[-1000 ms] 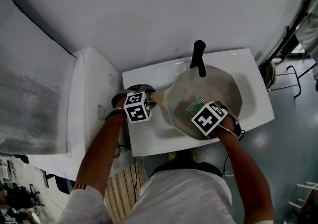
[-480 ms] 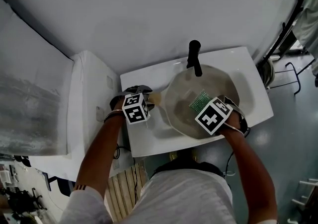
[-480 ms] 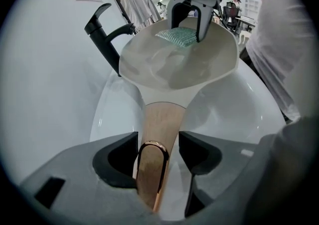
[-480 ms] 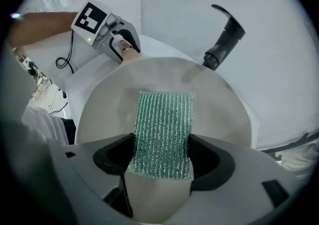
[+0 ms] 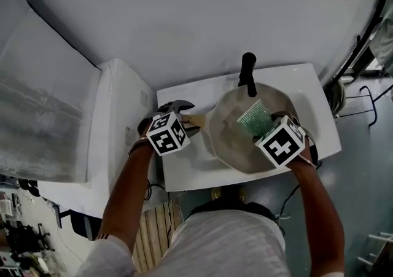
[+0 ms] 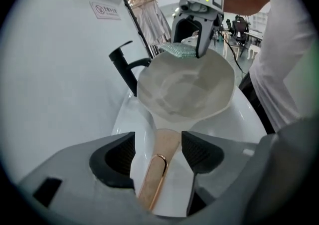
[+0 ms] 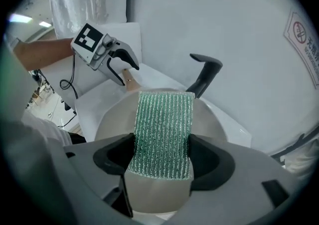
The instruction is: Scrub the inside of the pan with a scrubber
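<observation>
As seen from the head: pan (image 5: pixel 230 137) in white sink (image 5: pixel 184 171), below black tap (image 5: pixel 247 73).
Pan handle (image 6: pixel 158 166): pale, with a copper-coloured loop, at the left side of the pan.
Left gripper (image 6: pixel 158 145): released, jaws just opened wider; handle between them, pads apart from it.
Right gripper (image 7: pixel 162 151): clenched on green scrubber (image 7: pixel 164 124).
Scrubber place: sticking forward from the jaws, over the inside of the pan, near the tap.

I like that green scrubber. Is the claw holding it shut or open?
Shut: the right claw presses both sides of the green scrubber.
</observation>
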Available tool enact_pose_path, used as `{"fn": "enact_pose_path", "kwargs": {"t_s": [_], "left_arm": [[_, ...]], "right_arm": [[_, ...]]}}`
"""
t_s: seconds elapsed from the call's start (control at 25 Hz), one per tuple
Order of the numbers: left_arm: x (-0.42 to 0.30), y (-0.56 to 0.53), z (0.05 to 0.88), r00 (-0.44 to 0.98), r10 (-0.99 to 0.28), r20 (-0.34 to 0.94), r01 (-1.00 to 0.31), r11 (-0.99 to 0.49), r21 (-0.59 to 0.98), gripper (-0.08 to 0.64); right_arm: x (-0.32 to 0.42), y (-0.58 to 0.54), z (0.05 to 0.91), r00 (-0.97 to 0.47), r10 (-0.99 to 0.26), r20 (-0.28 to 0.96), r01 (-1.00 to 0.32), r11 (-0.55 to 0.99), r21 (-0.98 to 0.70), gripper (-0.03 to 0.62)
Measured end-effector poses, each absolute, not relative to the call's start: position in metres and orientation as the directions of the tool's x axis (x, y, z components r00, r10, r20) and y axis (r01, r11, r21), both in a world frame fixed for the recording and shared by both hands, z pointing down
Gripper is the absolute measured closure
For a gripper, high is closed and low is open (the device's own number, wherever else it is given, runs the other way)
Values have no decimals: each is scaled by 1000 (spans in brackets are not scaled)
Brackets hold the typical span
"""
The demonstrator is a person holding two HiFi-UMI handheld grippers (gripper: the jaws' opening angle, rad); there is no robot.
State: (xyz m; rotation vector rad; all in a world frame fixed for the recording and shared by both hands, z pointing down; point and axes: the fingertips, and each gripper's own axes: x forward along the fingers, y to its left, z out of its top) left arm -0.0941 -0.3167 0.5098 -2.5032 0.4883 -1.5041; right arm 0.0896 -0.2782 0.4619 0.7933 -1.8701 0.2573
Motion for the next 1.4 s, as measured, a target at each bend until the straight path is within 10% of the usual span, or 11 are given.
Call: {"fn": "enact_pose_path", "kwargs": {"t_s": [0.44, 0.8, 1.4], "left_arm": [[-29, -307, 373, 757, -510, 408, -415, -858, -301, 276], [-7, -284, 288, 813, -581, 35, -566, -803, -184, 422], [1, -261, 249, 753, -638, -158, -652, -756, -57, 532]], "right_arm": [[67, -294, 376, -465, -571, 677, -669, 727, 154, 252], [56, -294, 300, -656, -677, 334, -685, 719, 113, 253], [56, -265, 248, -744, -663, -76, -667, 743, 51, 253]]}}
